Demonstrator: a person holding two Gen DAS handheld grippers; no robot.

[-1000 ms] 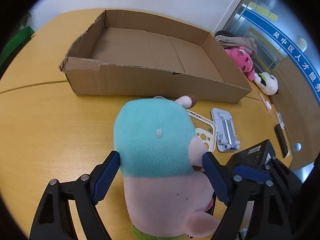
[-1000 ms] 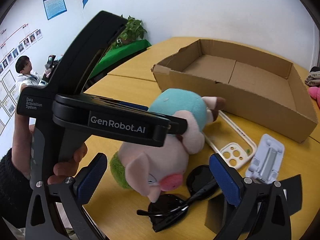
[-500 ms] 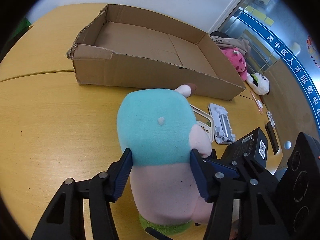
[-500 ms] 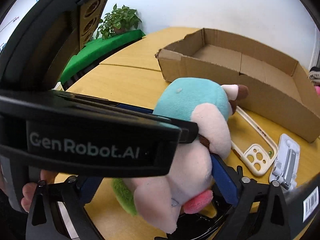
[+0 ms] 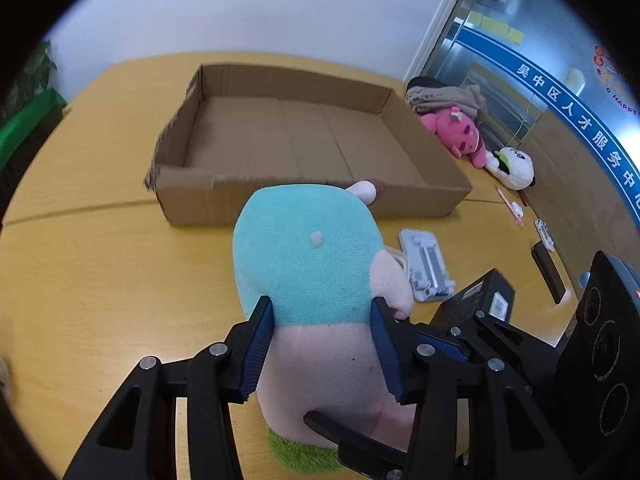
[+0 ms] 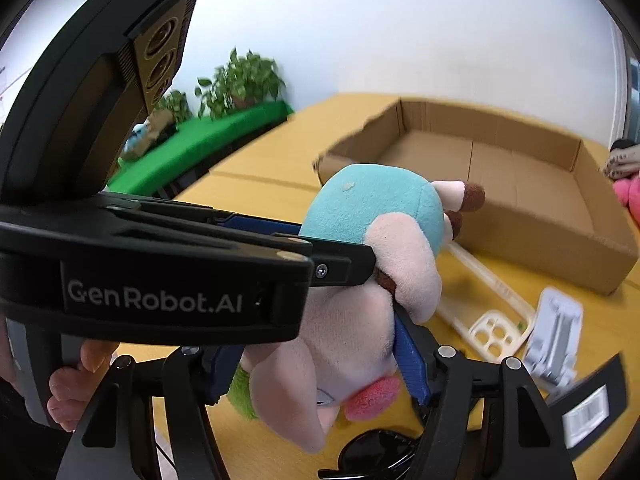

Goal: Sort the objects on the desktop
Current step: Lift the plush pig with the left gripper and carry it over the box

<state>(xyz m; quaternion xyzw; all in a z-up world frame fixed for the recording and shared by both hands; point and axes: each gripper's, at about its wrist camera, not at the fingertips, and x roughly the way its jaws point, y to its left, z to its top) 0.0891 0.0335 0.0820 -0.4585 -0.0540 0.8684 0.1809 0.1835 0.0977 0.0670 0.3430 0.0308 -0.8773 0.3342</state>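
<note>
Left wrist: plush pig clamped between closing jaws.

A white wall rises behind the rounded wooden table. A glass door with a blue band of white characters stands to one side. Potted plants sit on a green-topped ledge.
</note>
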